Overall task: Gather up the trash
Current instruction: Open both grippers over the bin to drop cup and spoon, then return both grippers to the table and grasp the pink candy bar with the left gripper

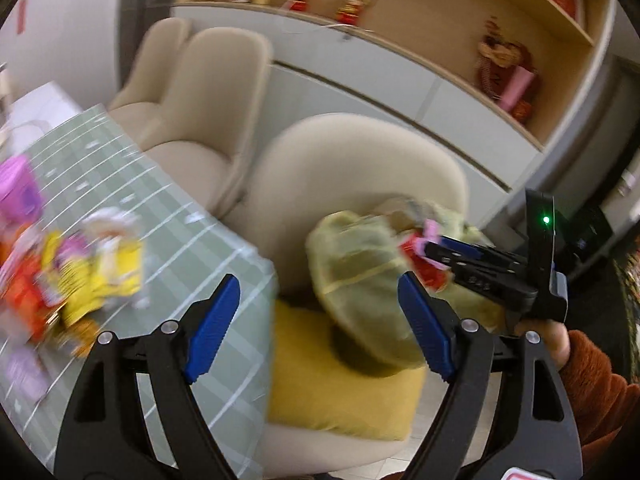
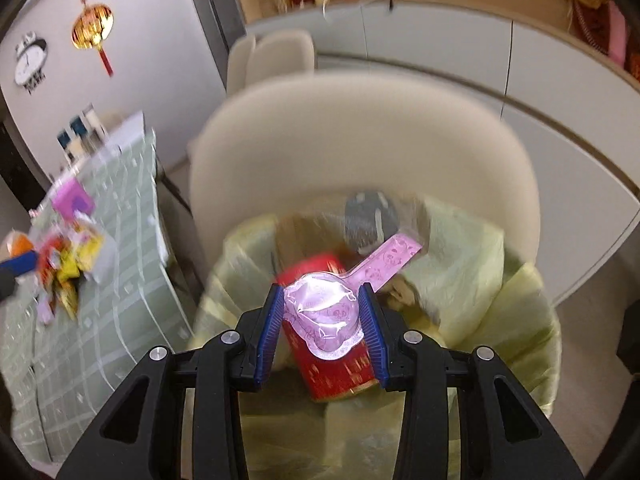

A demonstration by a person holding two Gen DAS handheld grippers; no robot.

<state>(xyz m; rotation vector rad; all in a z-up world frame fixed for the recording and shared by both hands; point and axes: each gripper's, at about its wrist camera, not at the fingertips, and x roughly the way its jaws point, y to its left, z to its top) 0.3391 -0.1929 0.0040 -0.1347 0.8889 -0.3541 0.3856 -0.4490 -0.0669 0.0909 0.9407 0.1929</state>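
You have two grippers: left gripper (image 1: 318,328), right gripper (image 2: 322,314). You can count one trash bag (image 2: 460,264), one red cup (image 2: 336,364), one pink wrapper (image 2: 324,320), three chairs, one table (image 1: 180,216), and one blurred pile of wrappers (image 1: 80,276).

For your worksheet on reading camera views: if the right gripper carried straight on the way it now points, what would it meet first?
Most likely the red cylindrical can lying in the yellow-green plastic trash bag, just beyond the pink plastic wrapper that the right gripper holds. Depth is unclear, so this is a judgement.
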